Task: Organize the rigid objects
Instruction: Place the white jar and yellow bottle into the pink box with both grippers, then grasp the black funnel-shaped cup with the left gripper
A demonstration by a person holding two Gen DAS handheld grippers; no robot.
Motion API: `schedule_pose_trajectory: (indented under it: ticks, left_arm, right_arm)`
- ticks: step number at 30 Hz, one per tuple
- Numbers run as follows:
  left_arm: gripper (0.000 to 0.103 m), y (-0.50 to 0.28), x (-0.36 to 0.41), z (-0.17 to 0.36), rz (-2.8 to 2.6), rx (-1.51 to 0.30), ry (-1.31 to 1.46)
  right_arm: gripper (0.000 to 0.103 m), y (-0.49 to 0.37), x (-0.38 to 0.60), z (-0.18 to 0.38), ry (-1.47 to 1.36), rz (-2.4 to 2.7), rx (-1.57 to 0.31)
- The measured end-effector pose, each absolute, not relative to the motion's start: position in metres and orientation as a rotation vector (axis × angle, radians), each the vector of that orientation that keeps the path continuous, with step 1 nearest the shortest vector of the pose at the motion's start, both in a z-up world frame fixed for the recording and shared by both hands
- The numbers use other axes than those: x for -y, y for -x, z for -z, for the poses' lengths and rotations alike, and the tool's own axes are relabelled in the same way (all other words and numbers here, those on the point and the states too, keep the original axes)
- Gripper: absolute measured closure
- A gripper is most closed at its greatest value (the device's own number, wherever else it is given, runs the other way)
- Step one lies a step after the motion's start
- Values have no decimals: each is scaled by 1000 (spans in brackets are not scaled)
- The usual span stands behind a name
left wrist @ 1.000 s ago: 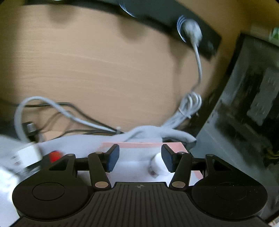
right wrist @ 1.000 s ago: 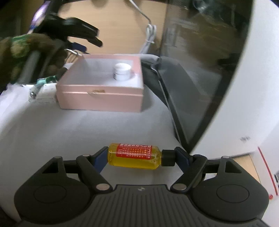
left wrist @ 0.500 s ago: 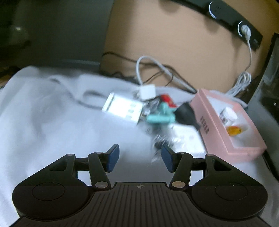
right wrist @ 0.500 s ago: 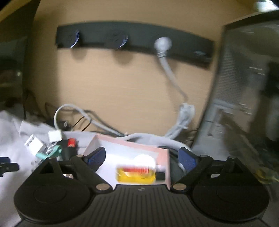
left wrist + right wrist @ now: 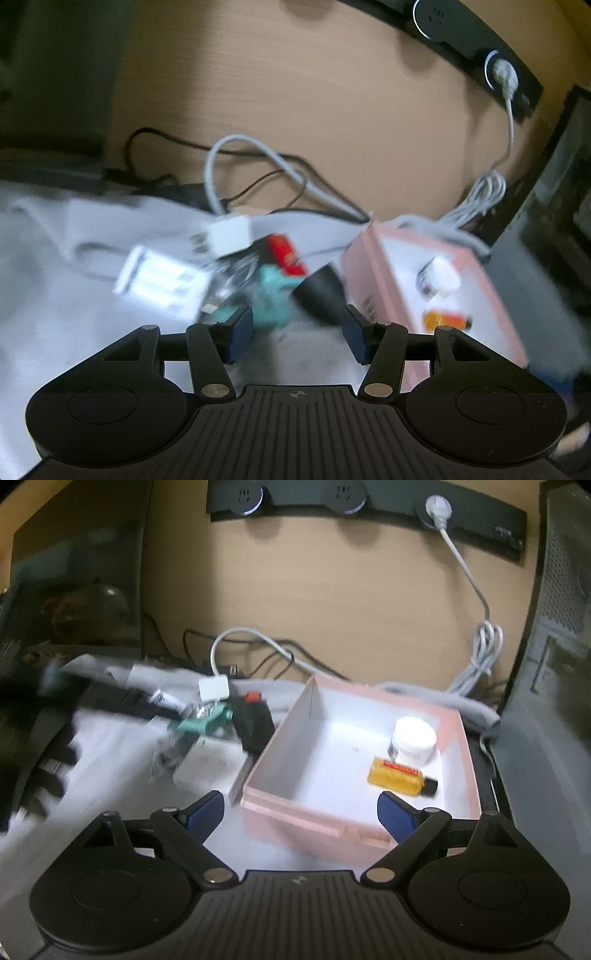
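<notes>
A pink open box (image 5: 280, 797) stands on the white cloth; it also shows in the left wrist view (image 5: 373, 266). Inside lie a yellow bottle (image 5: 400, 777) with a red label and a white jar (image 5: 413, 738); both show in the left wrist view, the bottle (image 5: 445, 320) and the jar (image 5: 441, 277). My right gripper (image 5: 300, 812) is open and empty just in front of the box. My left gripper (image 5: 298, 332) is open and empty, close to a pile left of the box: a teal piece (image 5: 273, 291), a black object (image 5: 325, 295), a red-topped item (image 5: 286, 253), a white adapter (image 5: 231, 234).
The pile also shows in the right wrist view, with the teal piece (image 5: 201, 723) and the black object (image 5: 255, 723). White and black cables (image 5: 258, 646) lie at the back against a wooden wall with a black socket strip (image 5: 369, 504). A dark computer case (image 5: 546, 701) stands at right.
My right gripper opened and let go of the yellow bottle, which now lies in the box; the gripper drew back. My left gripper swung from the wall toward the pile.
</notes>
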State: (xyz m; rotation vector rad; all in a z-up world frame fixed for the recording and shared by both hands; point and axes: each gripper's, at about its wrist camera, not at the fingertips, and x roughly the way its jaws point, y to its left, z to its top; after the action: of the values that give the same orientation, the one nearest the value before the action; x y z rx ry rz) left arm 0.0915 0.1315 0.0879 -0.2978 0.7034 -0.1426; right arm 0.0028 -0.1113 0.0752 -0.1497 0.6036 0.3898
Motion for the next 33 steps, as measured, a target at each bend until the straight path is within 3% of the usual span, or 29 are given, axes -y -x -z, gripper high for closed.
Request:
schedule_pose_trajectory:
  ticks: [16, 33]
  left_arm:
    - [47, -171, -94, -48, 41, -905, 327]
    - [51, -139, -108, -45, 130, -800, 337]
  right_arm:
    - [12, 15, 117, -56, 128, -311, -673]
    - [12, 25, 142, -37, 104, -211, -759]
